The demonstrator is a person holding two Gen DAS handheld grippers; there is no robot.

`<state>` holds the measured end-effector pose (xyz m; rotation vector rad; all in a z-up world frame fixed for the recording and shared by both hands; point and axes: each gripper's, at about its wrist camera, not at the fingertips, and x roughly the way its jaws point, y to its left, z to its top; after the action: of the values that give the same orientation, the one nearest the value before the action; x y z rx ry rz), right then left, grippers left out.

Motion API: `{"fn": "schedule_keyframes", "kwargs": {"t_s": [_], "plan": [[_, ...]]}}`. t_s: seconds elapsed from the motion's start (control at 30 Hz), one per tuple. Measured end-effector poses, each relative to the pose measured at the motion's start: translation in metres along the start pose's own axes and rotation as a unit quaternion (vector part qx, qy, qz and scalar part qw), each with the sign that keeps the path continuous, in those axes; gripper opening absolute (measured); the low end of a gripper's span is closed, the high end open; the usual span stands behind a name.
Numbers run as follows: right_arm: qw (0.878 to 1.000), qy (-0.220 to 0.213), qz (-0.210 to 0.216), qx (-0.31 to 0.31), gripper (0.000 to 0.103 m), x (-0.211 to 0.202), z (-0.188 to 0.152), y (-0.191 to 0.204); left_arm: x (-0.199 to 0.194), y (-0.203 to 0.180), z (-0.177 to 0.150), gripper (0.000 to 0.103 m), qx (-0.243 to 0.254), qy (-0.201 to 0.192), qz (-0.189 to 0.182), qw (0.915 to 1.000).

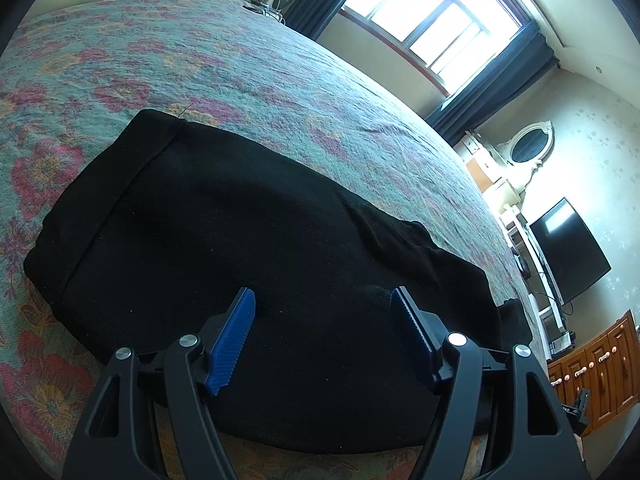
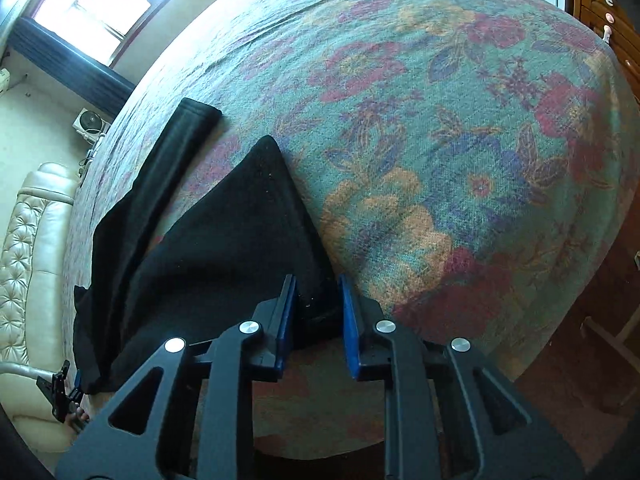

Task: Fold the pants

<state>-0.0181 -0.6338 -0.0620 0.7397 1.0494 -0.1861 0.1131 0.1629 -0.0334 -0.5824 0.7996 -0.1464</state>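
My left tongs (image 1: pixel 322 300) stand wide apart over the pants (image 1: pixel 248 248), their blue pads (image 1: pixel 234 344) clear of the cloth with nothing between them. The pants lie on the bed (image 1: pixel 280 80), black and so dark that I can make out few folds: a band-like hem at the end far from me, and a rumpled ridge running toward the window side. The near edge of the pants is cut off behind my left tongs' arms, so I cannot see where it ends.

My right tongs (image 2: pixel 316 300) are nearly clenched, with a dark bunch of the pants (image 2: pixel 224 240) in the narrow gap. The pads (image 2: pixel 349 312) sit edge-on to the camera, and I cannot tell whether they press the cloth or only flank it. From this side the pants show as a triangular flap rising to a point, with a long narrow strip beyond it toward the window (image 2: pixel 92 4); how the two join is lost in the black. At the pants' lower left corner, small and blurred, a bit of the other tool and some fingertips peek in. No earlier look is at hand.
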Motion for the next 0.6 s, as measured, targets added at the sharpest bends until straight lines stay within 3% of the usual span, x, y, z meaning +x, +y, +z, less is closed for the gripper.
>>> {"fn": "schedule_keyframes", "kwargs": {"t_s": [0.1, 0.17, 0.23, 0.3, 0.37, 0.47, 0.6], "plan": [[0.994, -0.080, -0.069, 0.002, 0.031, -0.031, 0.013, 0.011, -0.001, 0.001, 0.000, 0.069, -0.003, -0.002, -0.005, 1.0000], [0.992, -0.122, -0.017, 0.017, 0.051, -0.045, 0.024, 0.026, -0.003, 0.004, 0.000, 0.069, -0.006, -0.009, -0.009, 0.9999], [0.987, -0.133, 0.073, 0.047, 0.060, -0.035, 0.039, 0.045, -0.004, 0.006, 0.000, 0.069, -0.010, -0.018, -0.015, 0.9997], [0.980, -0.114, 0.143, 0.081, 0.060, -0.006, 0.055, 0.063, -0.005, 0.008, -0.001, 0.069, -0.013, -0.023, -0.016, 0.9995], [0.977, -0.096, 0.163, 0.100, 0.060, 0.030, 0.071, 0.083, -0.008, 0.009, -0.001, 0.069, -0.017, -0.027, -0.018, 0.9994], [0.980, -0.067, 0.147, 0.119, 0.048, 0.075, 0.085, 0.101, -0.011, 0.014, 0.000, 0.069, -0.023, -0.027, -0.015, 0.9992], [0.982, -0.049, 0.109, 0.149, 0.048, 0.114, 0.090, 0.112, -0.017, 0.026, 0.002, 0.069, -0.035, -0.035, -0.014, 0.9987]]}}
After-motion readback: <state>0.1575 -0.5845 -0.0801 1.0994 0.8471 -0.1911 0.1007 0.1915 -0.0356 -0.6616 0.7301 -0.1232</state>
